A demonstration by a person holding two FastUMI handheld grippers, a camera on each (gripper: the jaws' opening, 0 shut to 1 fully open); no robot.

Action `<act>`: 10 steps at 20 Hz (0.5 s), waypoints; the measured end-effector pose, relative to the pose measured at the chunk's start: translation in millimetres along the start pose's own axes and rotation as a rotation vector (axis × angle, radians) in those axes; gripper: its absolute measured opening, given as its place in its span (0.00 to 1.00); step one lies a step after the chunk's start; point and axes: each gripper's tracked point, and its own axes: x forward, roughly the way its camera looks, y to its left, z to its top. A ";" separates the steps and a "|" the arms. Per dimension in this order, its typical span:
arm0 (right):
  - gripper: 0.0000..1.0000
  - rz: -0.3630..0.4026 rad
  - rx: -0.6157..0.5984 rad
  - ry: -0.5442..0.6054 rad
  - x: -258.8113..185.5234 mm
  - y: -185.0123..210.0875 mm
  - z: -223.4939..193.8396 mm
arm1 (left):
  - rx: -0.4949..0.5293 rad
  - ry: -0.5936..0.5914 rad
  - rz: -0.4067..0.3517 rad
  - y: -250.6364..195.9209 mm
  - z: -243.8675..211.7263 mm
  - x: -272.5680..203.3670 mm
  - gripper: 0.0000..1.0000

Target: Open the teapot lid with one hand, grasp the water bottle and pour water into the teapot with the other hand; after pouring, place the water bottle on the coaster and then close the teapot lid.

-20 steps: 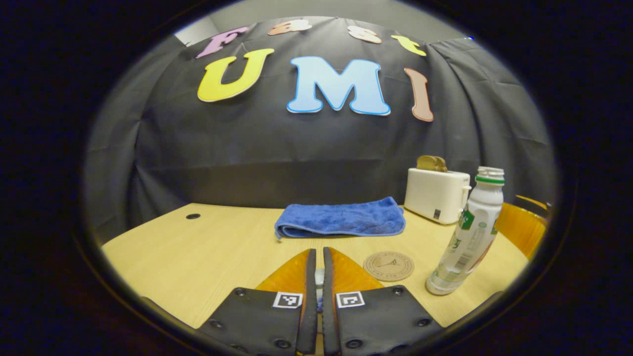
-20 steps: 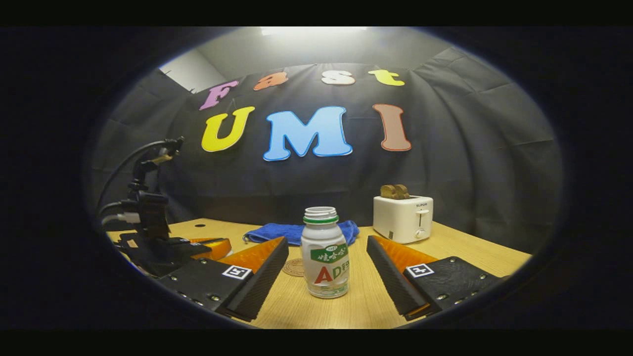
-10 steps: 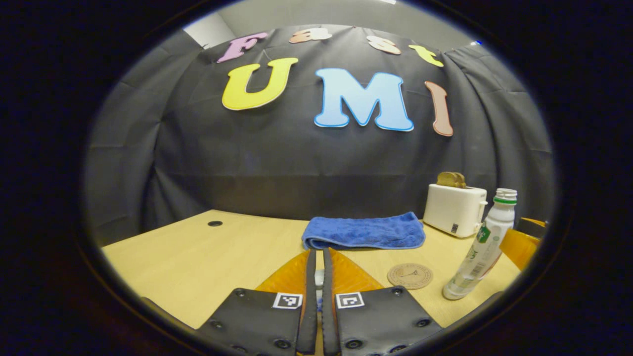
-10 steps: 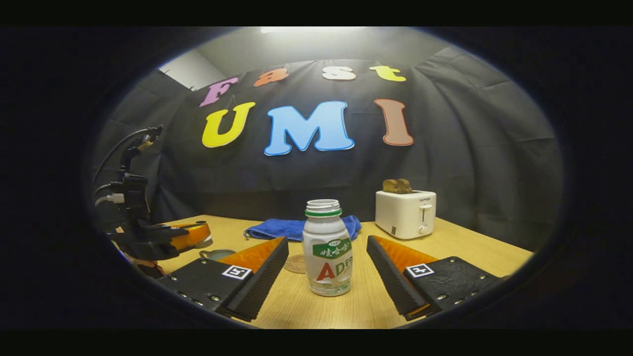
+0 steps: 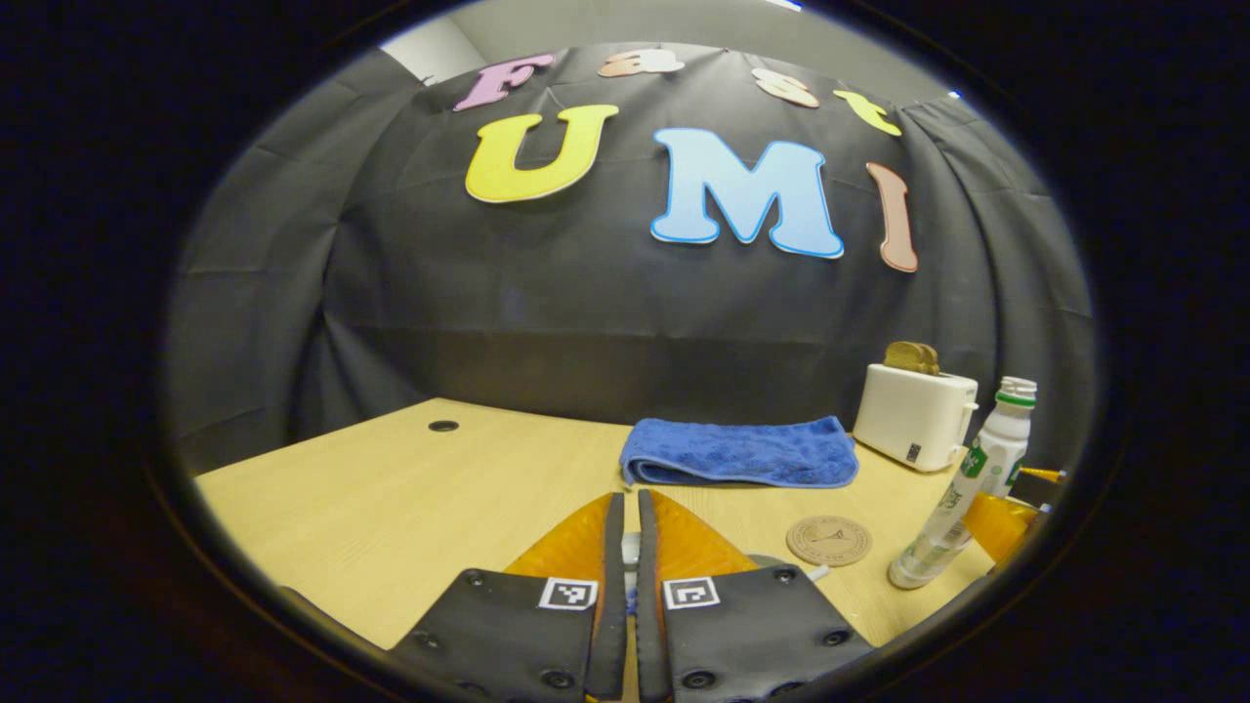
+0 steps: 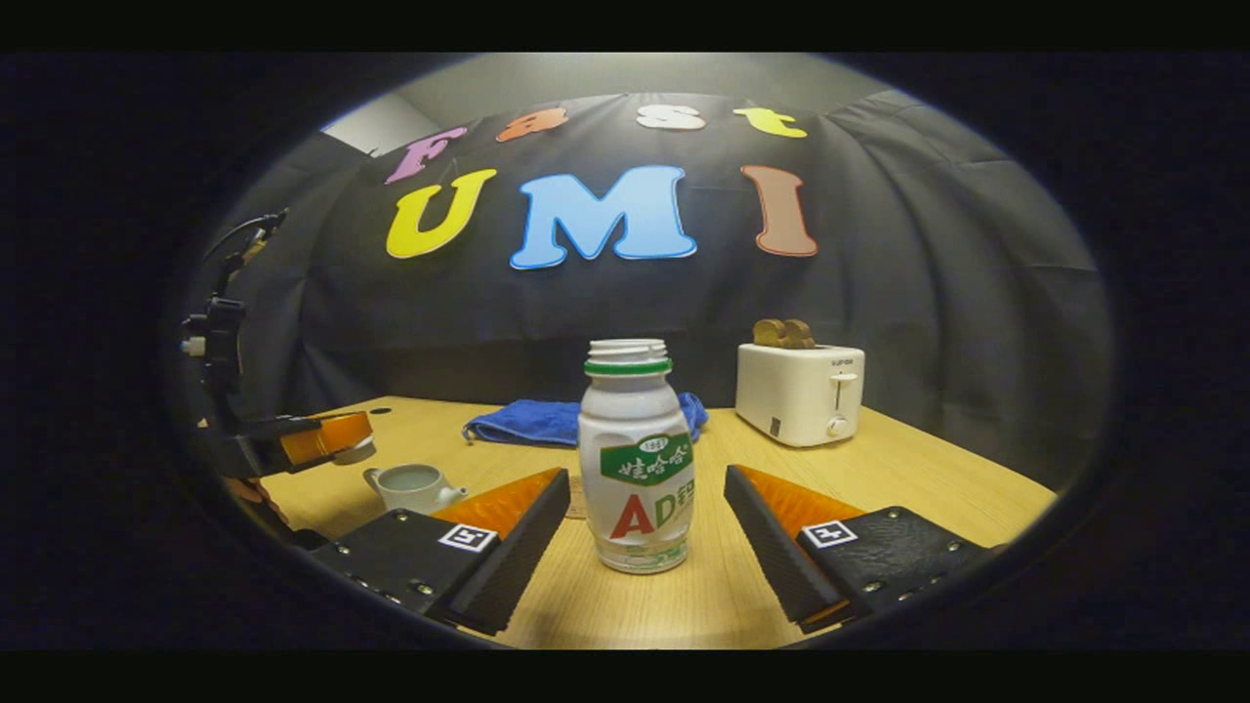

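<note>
The table [image 6: 908,478] stretched ahead of both grippers, a toaster [image 6: 799,392] and towel [image 6: 547,422] at its far edge. The bottle [image 6: 636,459] stood uncapped between the right gripper's [image 6: 646,532] wide-open fingers, untouched, with the lidless teapot [image 6: 410,486] to its left. The left gripper [image 5: 625,557] hung above that teapot, closed on what was probably the lid [image 6: 354,453]; the coaster [image 5: 829,540] lay ahead to its right.

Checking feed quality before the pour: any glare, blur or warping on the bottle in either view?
Right gripper view: water bottle sharp, evenly lit and upright at centre, a soft shadow on the table at its base. Left gripper view: the bottle sits near the edge, where fisheye warping makes it lean; no glare.
</note>
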 end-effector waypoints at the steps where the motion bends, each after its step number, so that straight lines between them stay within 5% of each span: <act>1: 0.98 -0.007 -0.006 0.011 1.2 -1.3 -4.2 | -0.006 0.003 -0.001 0.0 -1.7 0.6 0.11; 10: 0.76 0.016 -0.023 0.093 7.8 6.7 -23.8 | -0.019 0.014 0.005 4.4 -5.1 -0.9 0.11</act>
